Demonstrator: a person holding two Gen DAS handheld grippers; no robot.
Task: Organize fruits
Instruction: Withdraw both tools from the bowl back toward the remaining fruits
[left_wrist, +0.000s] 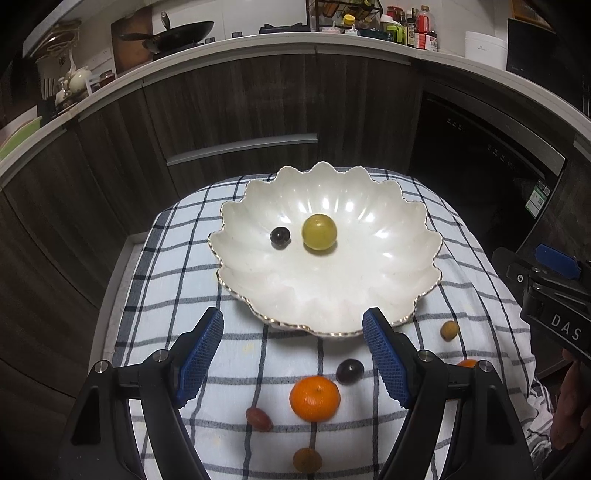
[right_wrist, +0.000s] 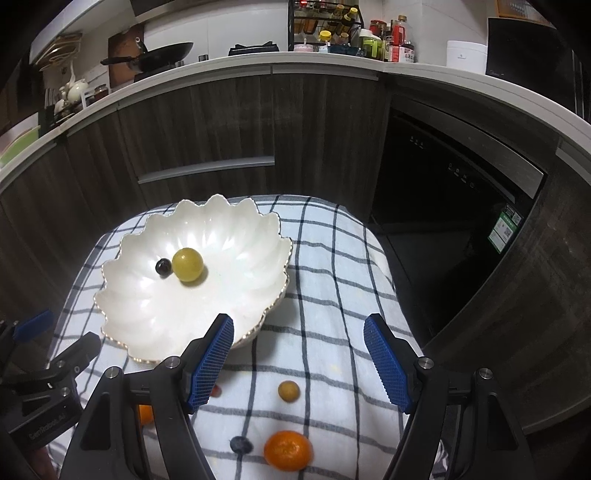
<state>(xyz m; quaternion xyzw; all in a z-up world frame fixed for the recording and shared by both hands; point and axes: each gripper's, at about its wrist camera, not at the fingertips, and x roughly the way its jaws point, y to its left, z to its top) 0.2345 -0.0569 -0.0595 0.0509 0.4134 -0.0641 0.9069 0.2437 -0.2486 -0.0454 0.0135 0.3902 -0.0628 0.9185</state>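
Left gripper (left_wrist: 293, 332) and right gripper (right_wrist: 299, 341) both hang wide open, holding nothing, above a checked cloth (left_wrist: 236, 347). Loose on the cloth lie a mandarin (left_wrist: 314, 398), a dark grape (left_wrist: 349, 371) and small brown fruits. Beyond, a scalloped white bowl (left_wrist: 369, 291) holds a green grape (left_wrist: 319, 233) beside a small dark berry (left_wrist: 280, 236).

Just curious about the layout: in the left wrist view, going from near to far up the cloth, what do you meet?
Brownish-orange fruit → mandarin → dark grape → white scalloped bowl → green grape inside it.
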